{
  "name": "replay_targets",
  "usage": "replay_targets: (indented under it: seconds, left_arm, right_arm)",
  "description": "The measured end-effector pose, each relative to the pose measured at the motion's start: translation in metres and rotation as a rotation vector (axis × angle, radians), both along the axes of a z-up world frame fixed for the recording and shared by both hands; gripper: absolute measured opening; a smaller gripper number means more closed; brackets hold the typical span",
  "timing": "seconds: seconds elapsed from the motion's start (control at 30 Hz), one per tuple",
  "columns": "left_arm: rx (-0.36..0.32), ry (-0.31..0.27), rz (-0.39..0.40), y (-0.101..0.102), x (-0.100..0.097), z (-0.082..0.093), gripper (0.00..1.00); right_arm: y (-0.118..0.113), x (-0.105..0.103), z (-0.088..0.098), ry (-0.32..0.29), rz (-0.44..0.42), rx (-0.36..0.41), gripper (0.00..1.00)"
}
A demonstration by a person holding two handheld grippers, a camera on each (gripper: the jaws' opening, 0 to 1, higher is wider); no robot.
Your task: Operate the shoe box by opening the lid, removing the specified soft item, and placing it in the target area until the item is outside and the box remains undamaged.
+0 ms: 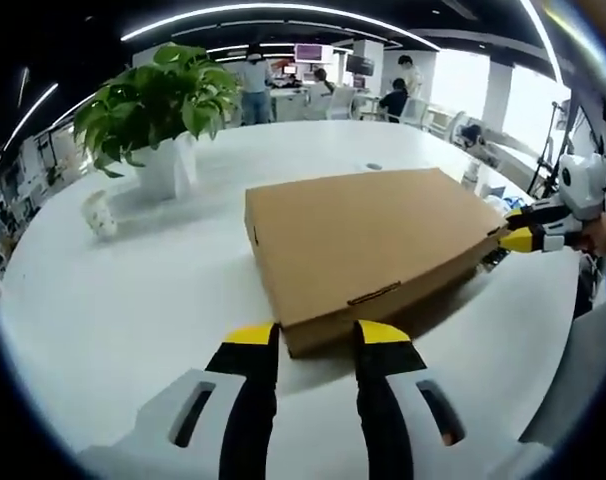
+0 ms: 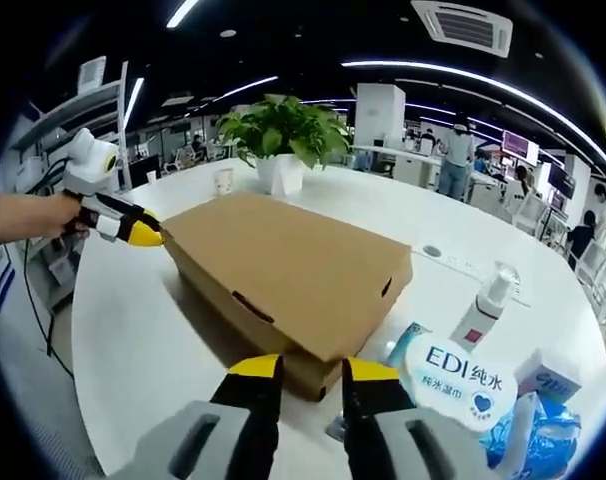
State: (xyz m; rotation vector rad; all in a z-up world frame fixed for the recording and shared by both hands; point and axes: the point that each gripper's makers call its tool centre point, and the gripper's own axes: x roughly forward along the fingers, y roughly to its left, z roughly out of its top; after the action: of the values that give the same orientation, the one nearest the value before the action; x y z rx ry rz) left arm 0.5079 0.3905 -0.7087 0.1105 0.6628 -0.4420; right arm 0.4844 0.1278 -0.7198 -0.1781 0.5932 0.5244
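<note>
Closed cardboard box (image 2: pixel 283 275) lies flat on the white round surface (image 2: pixel 133 340), lid down. Right tool (image 2: pixel 310 368) at the box's near corner, yellow tips close to its edge, narrow gap between the jaws; contact unclear. Left tool (image 2: pixel 143 234), held by a hand (image 2: pixel 28 218), has its yellow tip at the box's far left corner. Potted plant (image 2: pixel 283 135) and small paper cup (image 2: pixel 223 180) beyond the box. Pump bottle (image 2: pixel 491 300) and a round-lidded wipes pack (image 2: pixel 463 385) to the right, near the box.
</note>
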Motion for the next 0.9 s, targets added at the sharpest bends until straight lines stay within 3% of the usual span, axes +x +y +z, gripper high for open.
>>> replay_targets:
  seconds: [0.23, 0.5, 0.7, 0.9]
  left_arm:
    - [0.002, -0.016, -0.003, -0.005, -0.013, 0.007, 0.37]
    - [-0.033, -0.070, -0.004, -0.016, -0.030, 0.031, 0.42]
    - [-0.070, -0.139, -0.031, -0.031, -0.048, 0.053, 0.49]
    - [-0.109, -0.167, -0.055, -0.047, -0.071, 0.060, 0.58]
  right_arm:
    - [-0.008, -0.009, 0.016, -0.033, -0.012, 0.036, 0.34]
    - [-0.026, -0.027, 0.035, -0.082, -0.010, 0.045, 0.49]
    - [-0.048, -0.045, 0.048, -0.111, -0.023, 0.043, 0.62]
    - [-0.073, -0.069, 0.057, -0.156, -0.029, 0.011, 0.73]
